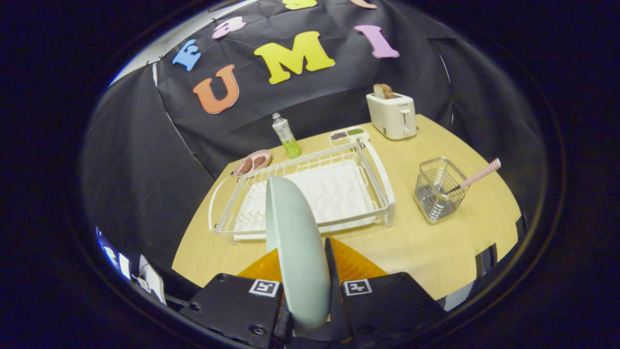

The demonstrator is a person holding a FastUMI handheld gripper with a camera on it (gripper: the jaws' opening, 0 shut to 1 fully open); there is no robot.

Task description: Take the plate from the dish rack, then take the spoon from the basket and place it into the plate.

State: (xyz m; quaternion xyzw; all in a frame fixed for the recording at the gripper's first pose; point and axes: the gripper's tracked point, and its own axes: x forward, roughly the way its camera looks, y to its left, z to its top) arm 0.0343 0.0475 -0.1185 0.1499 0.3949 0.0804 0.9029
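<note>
The tongs (306,271) are closed tight on a pale plate (296,242), one finger pressed to each face, so the plate stands upright on its edge between them and rises ahead of the fingers. The plate is out of the dish rack (310,194) and held above the bench (436,242), its upper rim overlapping the rack's near edge in this view. The rack lies just beyond the fingers, a white wire frame with a white drain tray inside it and nothing standing in its slots. To the right of the rack, well apart from it, stands a wire basket (437,194) on the bench; the spoon (477,177) sits in it, its bowl down inside the wires and its pink checked handle leaning out over the right rim. Behind the rack, near the far edge of the bench, a pink dish (253,163) with dark food lies at the left, a clear bottle (286,136) with green liquid stands upright beside it, and a small divided tray (346,136) holding bits of food sits just past the rack's far right corner. Farther right a white toaster (392,115) stands with slices of bread poking out of its top.
</note>
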